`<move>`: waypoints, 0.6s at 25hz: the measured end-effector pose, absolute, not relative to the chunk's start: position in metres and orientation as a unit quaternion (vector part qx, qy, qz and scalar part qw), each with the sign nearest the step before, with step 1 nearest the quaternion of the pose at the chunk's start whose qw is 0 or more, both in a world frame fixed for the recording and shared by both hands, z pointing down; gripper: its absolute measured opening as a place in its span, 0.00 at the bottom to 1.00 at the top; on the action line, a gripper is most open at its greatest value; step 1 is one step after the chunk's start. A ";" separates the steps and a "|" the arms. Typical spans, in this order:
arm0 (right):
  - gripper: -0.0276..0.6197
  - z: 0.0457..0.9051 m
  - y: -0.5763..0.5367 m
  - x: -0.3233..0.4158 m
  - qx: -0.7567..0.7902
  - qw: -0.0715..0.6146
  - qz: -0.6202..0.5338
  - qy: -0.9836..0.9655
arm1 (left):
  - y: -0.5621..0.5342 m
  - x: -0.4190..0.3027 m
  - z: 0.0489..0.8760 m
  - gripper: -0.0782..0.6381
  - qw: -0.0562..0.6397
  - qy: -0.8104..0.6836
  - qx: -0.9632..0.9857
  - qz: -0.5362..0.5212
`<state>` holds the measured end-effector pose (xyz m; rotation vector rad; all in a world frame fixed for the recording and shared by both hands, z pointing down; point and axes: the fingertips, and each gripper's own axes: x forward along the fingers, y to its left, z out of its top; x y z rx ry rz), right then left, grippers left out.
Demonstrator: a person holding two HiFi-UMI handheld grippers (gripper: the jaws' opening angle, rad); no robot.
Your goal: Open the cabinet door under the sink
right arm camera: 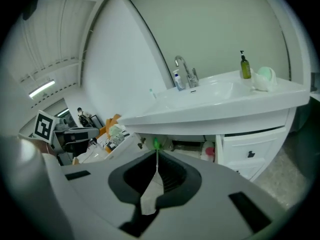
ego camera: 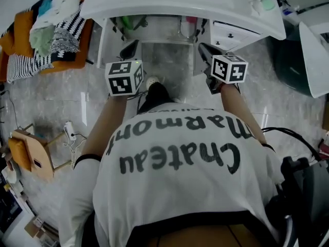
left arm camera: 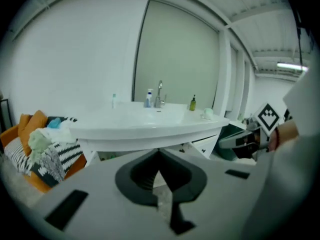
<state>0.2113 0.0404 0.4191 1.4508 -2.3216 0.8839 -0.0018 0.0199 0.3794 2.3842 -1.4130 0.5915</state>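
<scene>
The white sink (ego camera: 180, 1) tops a cabinet whose middle bay (ego camera: 164, 32) stands uncovered, with a few small items showing inside. A white door panel (ego camera: 102, 42) juts out edge-on at the bay's left side, and it also shows swung outward as the door panel (right arm camera: 112, 149) in the right gripper view. White drawers (ego camera: 234, 35) sit to the bay's right. My left gripper (ego camera: 128, 50) and right gripper (ego camera: 204, 49) hover in front of the bay, apart from it. Both are shut with nothing between the jaws: left gripper (left arm camera: 159, 153), right gripper (right arm camera: 156, 153).
An orange seat piled with clothes (ego camera: 51, 30) stands left of the cabinet. A wooden stool (ego camera: 33, 153) and cables lie on the marble floor at lower left. A dark bin (ego camera: 290, 60) stands at the right. A faucet (right arm camera: 182, 69) and soap bottle (right arm camera: 244, 66) stand on the sink.
</scene>
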 end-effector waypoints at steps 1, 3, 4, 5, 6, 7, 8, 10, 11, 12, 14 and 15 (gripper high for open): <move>0.07 0.412 0.044 0.203 0.488 0.130 0.300 -0.810 | 0.025 0.008 0.371 0.12 0.138 -0.484 0.839 0.208; 0.07 0.395 0.051 0.186 0.465 0.126 0.287 -0.828 | 0.036 0.026 0.358 0.12 0.122 -0.463 0.854 0.205; 0.07 0.386 0.055 0.179 0.455 0.122 0.280 -0.836 | 0.042 0.033 0.353 0.12 0.130 -0.453 0.860 0.196; 0.07 0.376 0.059 0.172 0.446 0.118 0.272 -0.844 | 0.048 0.039 0.348 0.12 0.147 -0.444 0.865 0.183; 0.07 0.367 0.064 0.165 0.438 0.114 0.263 -0.852 | 0.053 0.043 0.344 0.12 0.170 -0.437 0.867 0.168; 0.07 0.358 0.069 0.158 0.429 0.109 0.255 -0.859 | 0.060 0.047 0.341 0.12 0.193 -0.430 0.869 0.152; 0.07 0.350 0.074 0.152 0.422 0.106 0.247 -0.866 | 0.066 0.051 0.337 0.12 0.214 -0.422 0.870 0.138; 0.07 0.336 0.085 0.143 0.408 0.100 0.233 -0.877 | 0.080 0.059 0.330 0.12 0.240 -0.406 0.874 0.116; 0.07 0.331 0.091 0.138 0.402 0.098 0.228 -0.881 | 0.086 0.063 0.327 0.12 0.245 -0.399 0.877 0.109; 0.07 0.327 0.097 0.135 0.396 0.097 0.224 -0.885 | 0.092 0.065 0.325 0.12 0.247 -0.394 0.879 0.106; 0.07 0.324 0.106 0.129 0.389 0.099 0.218 -0.890 | 0.102 0.068 0.324 0.12 0.248 -0.388 0.882 0.106; 0.07 0.325 0.109 0.127 0.386 0.101 0.216 -0.891 | 0.105 0.068 0.325 0.12 0.249 -0.386 0.882 0.107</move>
